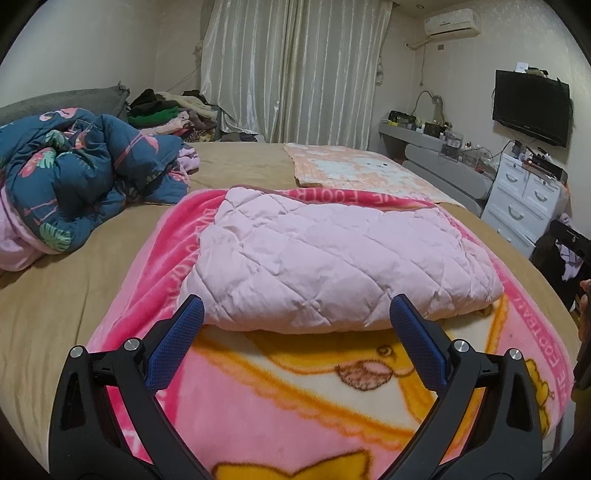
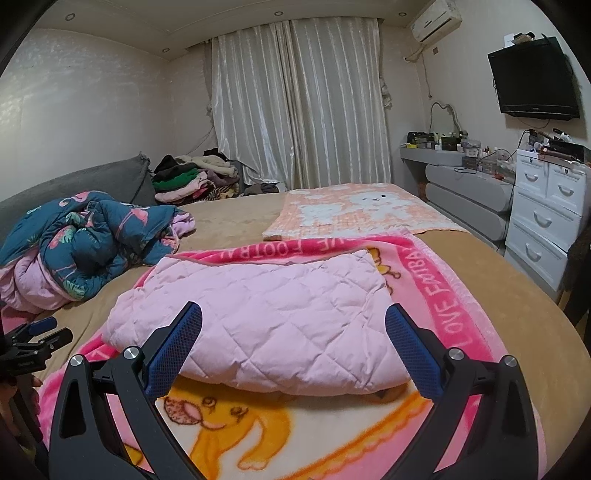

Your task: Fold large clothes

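a wide bed [image 1: 110, 266] with a tan cover fills most of the room. on its near half lies a pink fleece blanket [image 1: 295, 398] printed with a yellow cartoon animal and white lettering along its border. on the far part of that blanket sits the folded pale pink quilted garment [image 1: 332, 266], a thick, creased rectangle lying flat, its near edge lifted a little off the fleece.

the left gripper [image 1: 295, 314] hovers just before the garment's near edge, its blue-padded fingers spread wide with nothing between them. the right gripper [image 2: 293, 325] is likewise spread apart and empty, its fingers framing the near edge of the same garment without touching it as far as can be told. the left gripper also shows at the left edge of the right wrist view.

toward the bed's left edge a teal flamingo-print quilt [image 1: 74, 177] lies bunched up with its pink lining showing. near the far right corner a peach blanket with white bears [image 2: 354, 214] lies flat. beyond the far left corner is a pile of clothes [image 2: 195, 177]. pale curtains [image 2: 299, 110] cover the back wall. along the right wall stand a grey dresser [image 2: 465, 199] with a cluttered top, white drawers [image 2: 543, 210], a wall television [image 2: 535, 77] and an air conditioner [image 1: 452, 22].
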